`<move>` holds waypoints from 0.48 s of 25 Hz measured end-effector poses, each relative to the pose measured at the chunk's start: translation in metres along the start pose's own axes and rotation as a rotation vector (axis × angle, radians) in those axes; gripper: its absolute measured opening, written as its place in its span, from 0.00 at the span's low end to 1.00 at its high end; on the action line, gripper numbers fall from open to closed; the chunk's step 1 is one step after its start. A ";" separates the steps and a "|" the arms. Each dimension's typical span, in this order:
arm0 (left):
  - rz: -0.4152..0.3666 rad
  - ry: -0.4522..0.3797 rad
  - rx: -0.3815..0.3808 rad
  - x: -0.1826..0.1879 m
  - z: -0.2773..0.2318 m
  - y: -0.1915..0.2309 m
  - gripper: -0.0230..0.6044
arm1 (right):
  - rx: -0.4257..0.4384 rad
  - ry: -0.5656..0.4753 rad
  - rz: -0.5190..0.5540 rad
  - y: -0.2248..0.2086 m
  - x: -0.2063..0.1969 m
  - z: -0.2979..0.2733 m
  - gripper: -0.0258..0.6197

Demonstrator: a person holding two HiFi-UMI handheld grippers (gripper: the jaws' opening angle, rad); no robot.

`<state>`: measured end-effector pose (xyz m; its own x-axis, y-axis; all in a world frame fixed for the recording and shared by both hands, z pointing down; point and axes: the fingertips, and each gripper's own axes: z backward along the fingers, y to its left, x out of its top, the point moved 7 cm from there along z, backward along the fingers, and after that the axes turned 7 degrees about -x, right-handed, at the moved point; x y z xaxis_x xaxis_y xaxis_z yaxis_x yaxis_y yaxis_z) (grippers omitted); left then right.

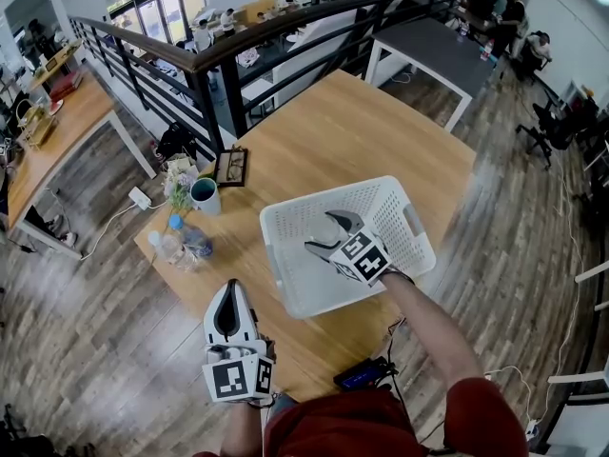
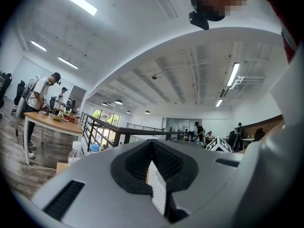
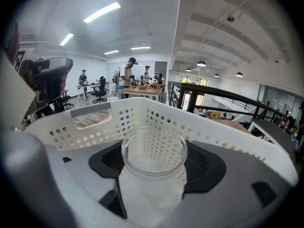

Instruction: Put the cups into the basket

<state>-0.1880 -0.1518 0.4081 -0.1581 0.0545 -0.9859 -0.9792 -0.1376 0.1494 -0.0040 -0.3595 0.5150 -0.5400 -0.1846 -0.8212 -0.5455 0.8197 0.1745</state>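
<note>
R gripper (image 1: 331,228) clenched on clear cup (image 3: 154,151), held inside white basket (image 1: 276,255) at centre, L gripper (image 1: 228,298) closed, empty, at 7 o'clock, teal mug (image 1: 205,195) seen at 10 o'clock

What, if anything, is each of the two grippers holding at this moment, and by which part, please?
The right gripper holds a clear cup by its side walls, below the rim, inside the white basket. The left gripper holds nothing.

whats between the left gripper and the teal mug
Two plastic bottles on the table, just left of the direct line, seen in the head view.
</note>
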 end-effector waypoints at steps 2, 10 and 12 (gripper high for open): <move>0.000 0.000 0.000 0.000 0.000 0.000 0.04 | -0.006 -0.004 -0.008 0.000 0.000 0.000 0.59; 0.003 0.002 0.008 0.000 0.002 0.001 0.04 | -0.023 -0.015 -0.006 -0.003 0.000 0.001 0.59; 0.003 0.001 0.007 0.000 0.002 0.001 0.04 | -0.025 -0.015 -0.009 -0.004 0.000 0.001 0.59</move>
<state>-0.1894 -0.1500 0.4088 -0.1606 0.0532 -0.9856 -0.9796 -0.1311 0.1525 -0.0015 -0.3619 0.5143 -0.5252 -0.1836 -0.8309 -0.5665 0.8041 0.1804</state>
